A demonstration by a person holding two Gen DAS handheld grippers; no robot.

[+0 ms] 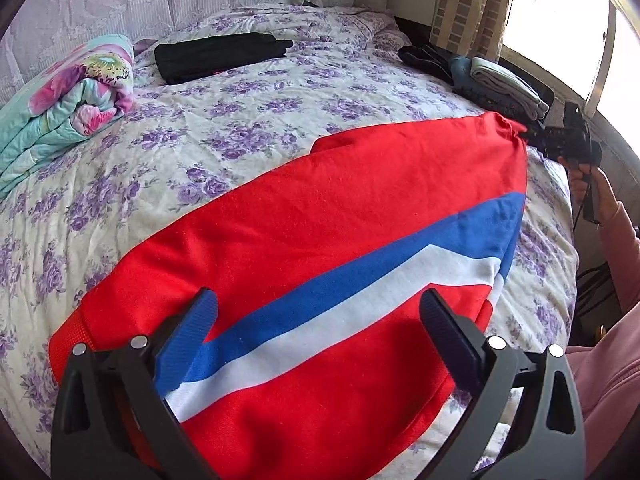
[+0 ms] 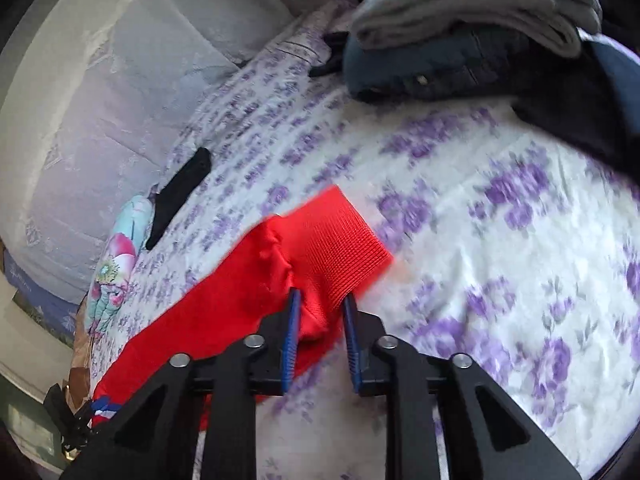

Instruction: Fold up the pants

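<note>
Red pants with a blue and white stripe lie flat on the flowered bed cover. At the near end of the pants, the left gripper hangs wide open with nothing in it. At the far end of the pants, the right gripper is partly open, with a bunch of red cloth between its blue pads. I cannot tell if the pads squeeze it. Folded clothes sit just past that far end.

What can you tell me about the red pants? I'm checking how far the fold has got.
The red pants lie spread flat on the flowered bedspread, soft knit with a diagonal blue and white stripe. A ribbed red band ends one side; there bunched fabric sits between the right gripper pads. The left gripper hovers open above.
</note>
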